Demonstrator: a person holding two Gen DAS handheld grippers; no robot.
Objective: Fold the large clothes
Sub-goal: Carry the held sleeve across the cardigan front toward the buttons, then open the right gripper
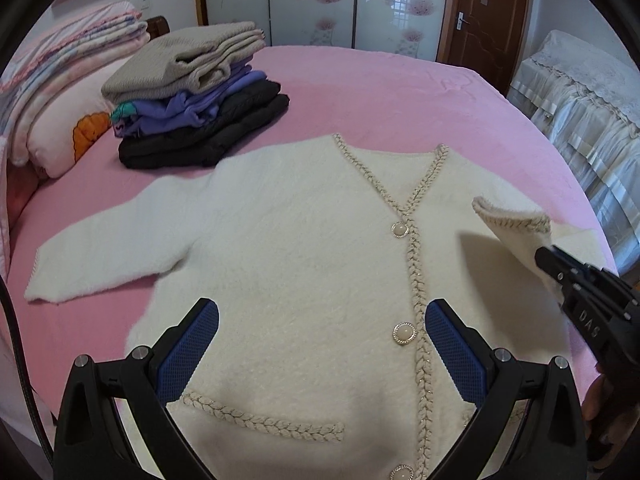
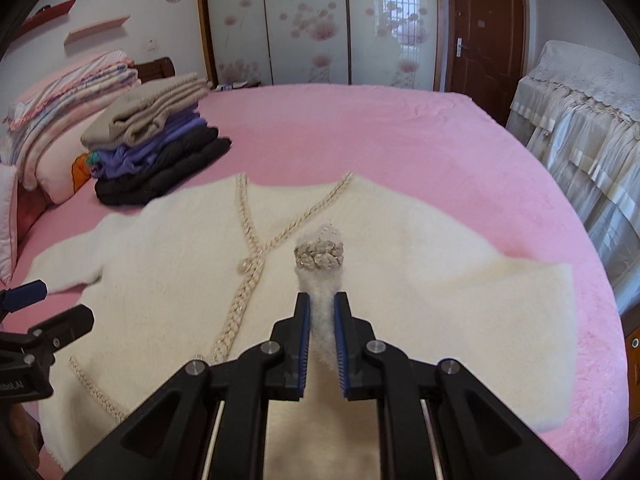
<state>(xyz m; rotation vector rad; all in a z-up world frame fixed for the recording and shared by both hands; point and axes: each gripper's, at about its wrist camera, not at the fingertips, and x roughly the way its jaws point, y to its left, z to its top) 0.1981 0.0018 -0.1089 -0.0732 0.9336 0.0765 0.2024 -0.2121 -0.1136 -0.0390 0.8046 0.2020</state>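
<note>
Right hand-held gripper (image 2: 322,308) clenched on the braid-trimmed sleeve cuff (image 2: 320,258) of the fluffy cream button-front cardigan (image 1: 288,248), spread flat on the pink bed (image 1: 400,92); left hand-held gripper (image 1: 322,320) hovers above it, jaws released

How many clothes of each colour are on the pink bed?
White: 1, the cardigan
Beige: 1, the folded sweater
Purple: 1, the folded top
Black: 1, the folded garment
Total: 4

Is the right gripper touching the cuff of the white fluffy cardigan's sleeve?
Touching. The right wrist view shows the right gripper with both blue pads pressed on the braid-trimmed sleeve cuff of the white cardigan.
</note>
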